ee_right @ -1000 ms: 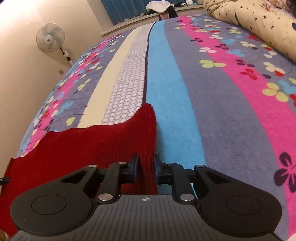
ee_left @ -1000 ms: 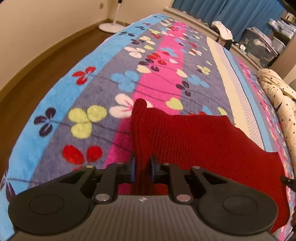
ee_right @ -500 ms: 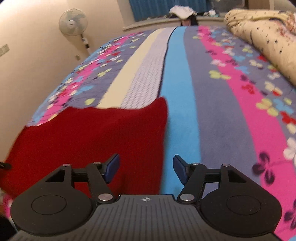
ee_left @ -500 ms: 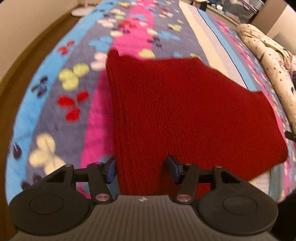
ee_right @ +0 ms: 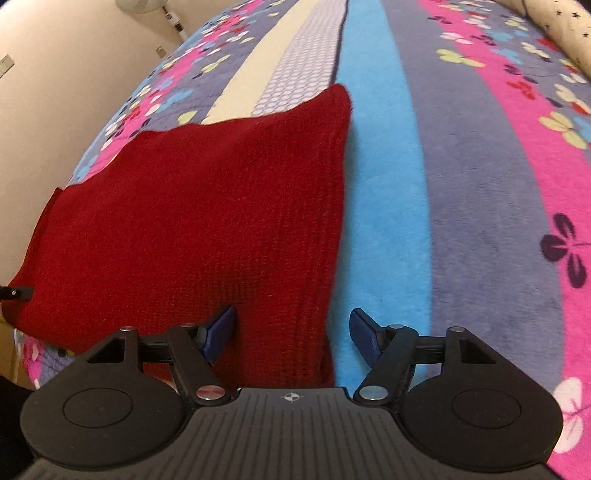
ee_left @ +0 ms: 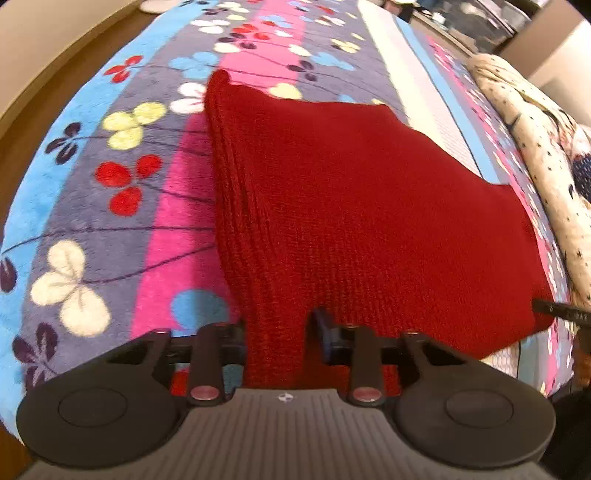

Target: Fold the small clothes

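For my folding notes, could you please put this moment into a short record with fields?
garment: red knitted piece, lying flat
surface: striped floral blanket
left gripper: jaws closing, near left corner bunched between them
right gripper: jaws closing, pads clear of near right edge between them
beside blanket: star-patterned duvet
background: standing fan

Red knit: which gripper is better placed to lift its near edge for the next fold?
Left, probably. The left gripper is closing with a bunched strip of the red knit between its jaws. The right gripper is also closing, but its pads stand clear of the edge.
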`<state>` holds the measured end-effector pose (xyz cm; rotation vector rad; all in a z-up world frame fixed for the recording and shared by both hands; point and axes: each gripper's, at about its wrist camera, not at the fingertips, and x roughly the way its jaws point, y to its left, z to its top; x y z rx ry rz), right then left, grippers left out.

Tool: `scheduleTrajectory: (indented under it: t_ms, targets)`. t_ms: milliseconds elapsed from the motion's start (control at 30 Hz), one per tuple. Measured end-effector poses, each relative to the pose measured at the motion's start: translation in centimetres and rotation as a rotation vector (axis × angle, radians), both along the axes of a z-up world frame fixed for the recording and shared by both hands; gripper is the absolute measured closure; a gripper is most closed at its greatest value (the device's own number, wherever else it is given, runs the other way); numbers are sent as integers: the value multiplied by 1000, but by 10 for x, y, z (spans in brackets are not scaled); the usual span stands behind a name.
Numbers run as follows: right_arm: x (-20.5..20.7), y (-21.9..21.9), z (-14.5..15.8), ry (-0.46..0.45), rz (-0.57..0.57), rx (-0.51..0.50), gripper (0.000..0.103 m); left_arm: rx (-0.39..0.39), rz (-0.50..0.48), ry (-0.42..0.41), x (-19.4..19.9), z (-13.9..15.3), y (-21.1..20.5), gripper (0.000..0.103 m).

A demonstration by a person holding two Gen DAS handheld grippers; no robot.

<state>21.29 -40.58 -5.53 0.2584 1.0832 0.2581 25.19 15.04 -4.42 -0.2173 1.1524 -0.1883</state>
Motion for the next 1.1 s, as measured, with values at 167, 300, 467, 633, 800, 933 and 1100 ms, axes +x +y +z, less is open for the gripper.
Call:
scheduleTrajectory:
  t_ms: [167,300,467,633,800,933,1100]
  targets:
    - [0,1,7,-40,41,44,89,13,-42,-28,-5,1,-8,86]
    - [-5,-29,28,-113,-39,182,91,-34,-39,-68,-10,9,-8,87]
    - [-22,-76,59,-286,-108,278,92,-194,-100,-189,-23,33,-12,88]
    - [-27,-118,50,-250,-195,211,92,-173,-213,-138,-26,24,-31,87]
    - [-24,-84,15,-61,2,-45,89,-34,-269,-24,-19,3,-46,87]
    - [-24,-97,11,-37,-65,-17,80,-7,-293,-20,-19,4,-53,87]
    - [-33,-103,9,-36,-90,6,76,16,-306,-24,-20,2,-59,70]
